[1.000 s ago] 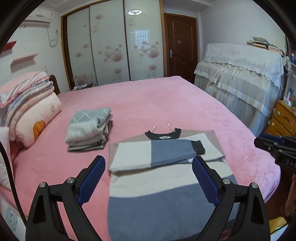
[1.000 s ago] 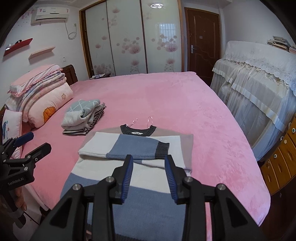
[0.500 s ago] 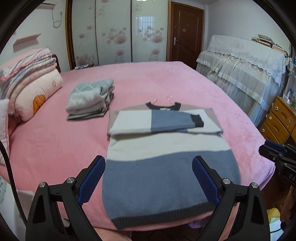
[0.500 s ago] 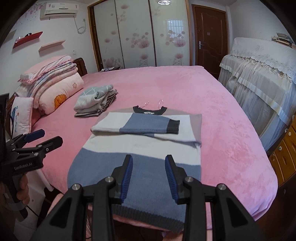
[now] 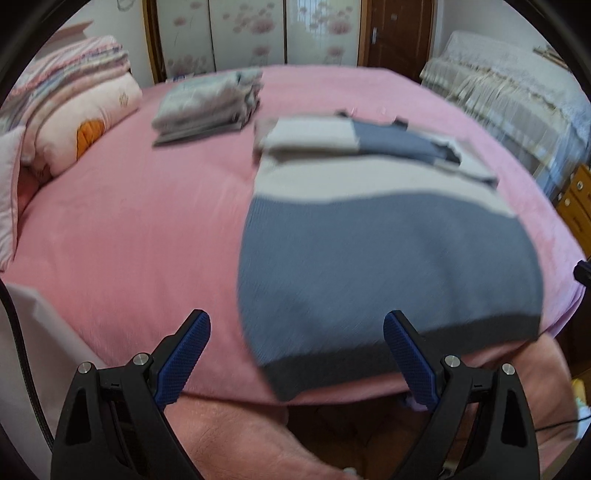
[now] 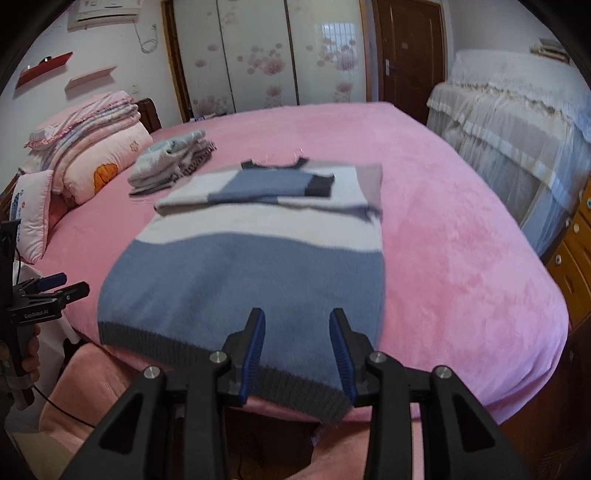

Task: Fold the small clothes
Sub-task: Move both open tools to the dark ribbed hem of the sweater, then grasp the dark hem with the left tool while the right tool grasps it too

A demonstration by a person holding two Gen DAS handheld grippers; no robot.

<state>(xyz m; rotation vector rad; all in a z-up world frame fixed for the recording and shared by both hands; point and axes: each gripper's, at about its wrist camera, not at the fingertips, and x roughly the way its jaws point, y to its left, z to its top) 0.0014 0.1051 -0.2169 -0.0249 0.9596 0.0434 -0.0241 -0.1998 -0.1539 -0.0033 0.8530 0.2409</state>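
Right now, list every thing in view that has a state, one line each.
Sweater: flat on the bed, sleeves folded across the chest, hem at the bed's edge, not gripped.
Stack of clothes: folded, piled beside the pillows.
Left gripper: open wide, empty, short of the hem.
Right gripper: partly open, empty, over the hem.
Door: closed.
Wardrobe doors: closed.

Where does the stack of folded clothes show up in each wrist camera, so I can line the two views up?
Left wrist view: the stack of folded clothes sits upper left of centre, just left of the striped sweater's top edge.
Right wrist view: the stack sits in the left part of the upper half, between the pillows and the sweater.
Shared landmark: the brown door behind the bed.
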